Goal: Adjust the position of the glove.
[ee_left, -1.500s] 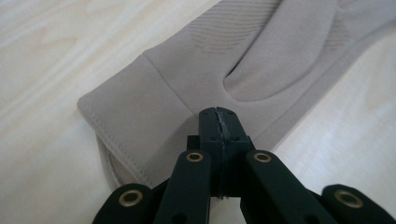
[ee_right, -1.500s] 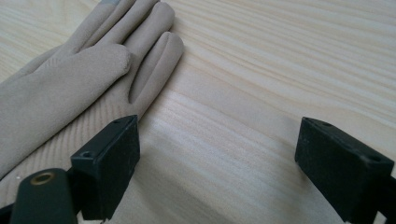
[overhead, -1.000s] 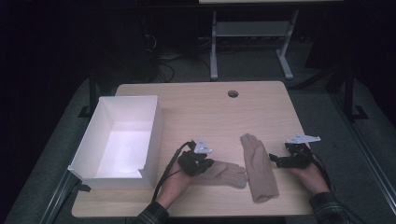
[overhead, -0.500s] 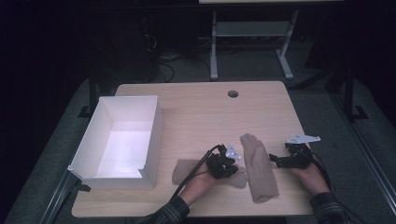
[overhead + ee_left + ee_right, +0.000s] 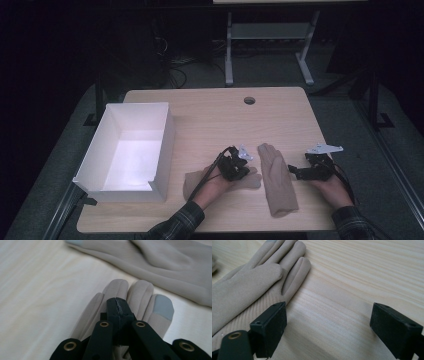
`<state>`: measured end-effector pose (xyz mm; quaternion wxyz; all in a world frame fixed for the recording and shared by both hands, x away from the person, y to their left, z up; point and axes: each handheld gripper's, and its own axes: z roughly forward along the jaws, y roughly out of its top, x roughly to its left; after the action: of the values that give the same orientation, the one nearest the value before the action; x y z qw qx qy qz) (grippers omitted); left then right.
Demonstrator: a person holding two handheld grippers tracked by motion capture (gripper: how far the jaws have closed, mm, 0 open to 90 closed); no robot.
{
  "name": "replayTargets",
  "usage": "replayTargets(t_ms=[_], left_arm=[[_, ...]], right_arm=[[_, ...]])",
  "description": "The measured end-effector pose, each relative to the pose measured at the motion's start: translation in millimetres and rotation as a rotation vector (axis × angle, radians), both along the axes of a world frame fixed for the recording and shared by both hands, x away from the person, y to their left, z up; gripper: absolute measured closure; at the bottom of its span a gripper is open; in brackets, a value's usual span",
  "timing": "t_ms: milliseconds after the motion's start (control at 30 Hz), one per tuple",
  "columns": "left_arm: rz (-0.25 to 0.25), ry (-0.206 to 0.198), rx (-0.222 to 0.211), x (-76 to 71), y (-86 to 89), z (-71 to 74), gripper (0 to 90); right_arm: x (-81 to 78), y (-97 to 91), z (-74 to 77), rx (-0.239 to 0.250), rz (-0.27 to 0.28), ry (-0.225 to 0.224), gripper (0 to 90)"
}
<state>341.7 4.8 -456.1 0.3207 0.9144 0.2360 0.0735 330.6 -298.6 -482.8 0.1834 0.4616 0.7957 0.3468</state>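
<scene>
Your left gripper (image 5: 242, 166), pressed together on the nearer glove (image 5: 200, 181), has dragged it rightward from the white box (image 5: 131, 150) toward its mate (image 5: 277, 180); pairing looks close, right gripper (image 5: 296, 173) spread.

Left tongs (image 5: 246, 169) are clamped tight, jaws pressed together, the forearm in a plaid sleeve reaching in from the table's near edge. Right tongs (image 5: 294, 172) sit low near that same edge, jaws spread wide, pointing toward the left tongs.
</scene>
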Motion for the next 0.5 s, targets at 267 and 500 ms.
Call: replayTargets(t_ms=[267, 500], left_arm=[[0.079, -0.012, 0.004, 33.3, 12.0, -0.4, 89.8], [0.148, -0.017, 0.001, 61.2, 22.3, -0.8, 89.8]], right_arm=[[0.0, 0.0, 0.0, 0.0, 0.001, 0.0, 13.6], [0.0, 0.0, 0.0, 0.0, 0.001, 0.0, 13.6]])
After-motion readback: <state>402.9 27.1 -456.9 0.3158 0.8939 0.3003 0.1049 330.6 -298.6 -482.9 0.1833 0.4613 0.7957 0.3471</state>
